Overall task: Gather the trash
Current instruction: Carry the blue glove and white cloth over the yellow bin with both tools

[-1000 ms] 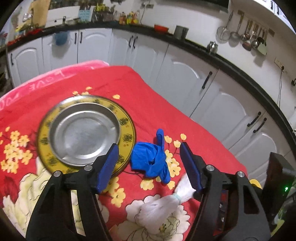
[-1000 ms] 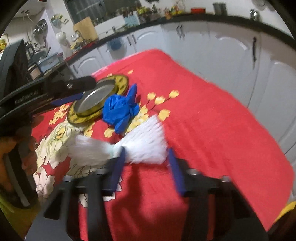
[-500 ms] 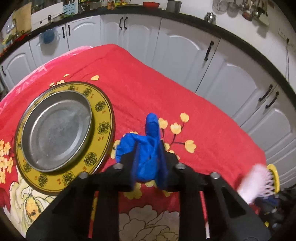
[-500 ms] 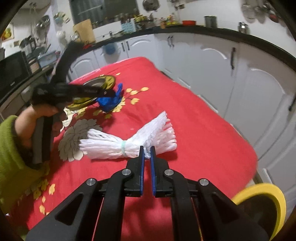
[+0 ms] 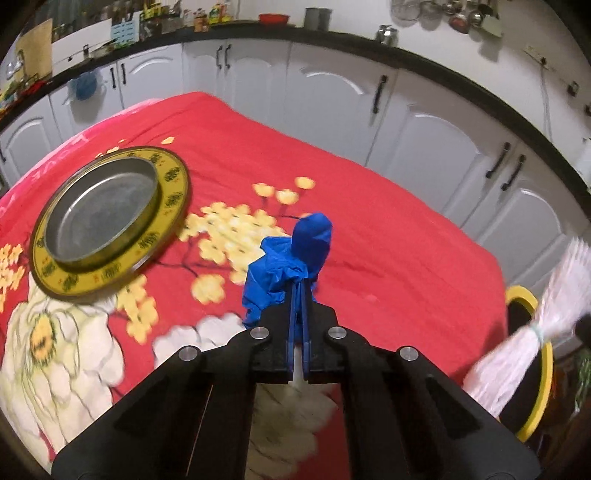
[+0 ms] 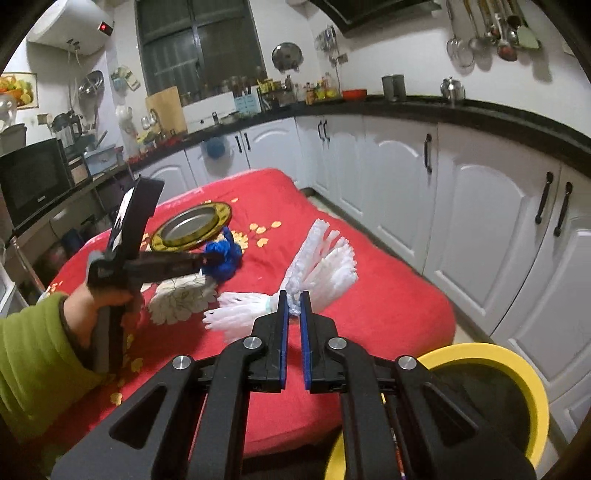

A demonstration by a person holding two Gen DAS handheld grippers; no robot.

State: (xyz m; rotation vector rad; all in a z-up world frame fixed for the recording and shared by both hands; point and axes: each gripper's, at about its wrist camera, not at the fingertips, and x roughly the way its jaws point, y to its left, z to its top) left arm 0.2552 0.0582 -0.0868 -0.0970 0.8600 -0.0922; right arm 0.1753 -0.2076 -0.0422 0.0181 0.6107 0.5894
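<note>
Both grips have just closed: the left gripper (image 5: 298,291) now pinches the blue glove (image 5: 291,266), while the right gripper (image 6: 293,306) clamps the white bundle (image 6: 317,266), apparently lifted toward the yellow-rimmed bin (image 6: 517,373) beneath it.

A yellow-rimmed metal plate (image 5: 107,221) lies at left on a red flowered cloth (image 5: 369,229) filling mid-frame, white cabinets (image 5: 424,140) curve behind it under a black countertop (image 6: 480,114), and ladles (image 6: 491,29) hang upper right.
</note>
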